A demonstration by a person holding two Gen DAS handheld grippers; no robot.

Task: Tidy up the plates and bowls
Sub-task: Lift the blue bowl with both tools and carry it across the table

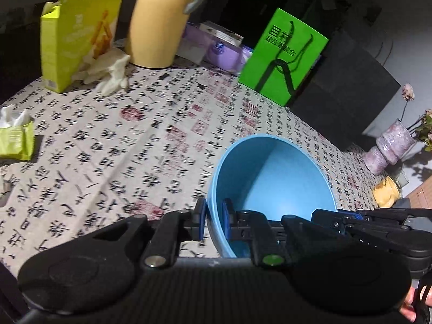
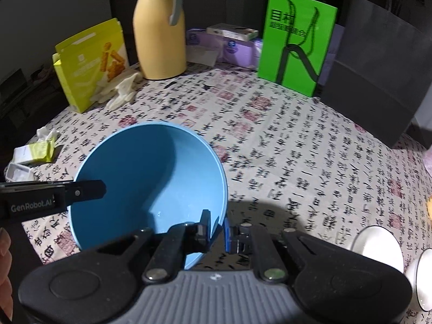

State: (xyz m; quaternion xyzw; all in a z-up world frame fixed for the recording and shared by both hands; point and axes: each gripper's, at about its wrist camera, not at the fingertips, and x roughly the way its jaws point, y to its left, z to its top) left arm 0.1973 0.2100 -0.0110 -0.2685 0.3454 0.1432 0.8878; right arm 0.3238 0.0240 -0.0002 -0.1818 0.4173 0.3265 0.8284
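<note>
I hold 1 smooth sky-blue plastic bowl at the lower middle of both views, above the calligraphy-print tablecloth. My left gripper and right gripper each pinch opposite rims. I should keep both hands level and moving together. The bowl is empty; 2 white bowls wait lower right.

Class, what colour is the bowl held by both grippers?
Blue; the bowl shows best in the right wrist view.
</note>
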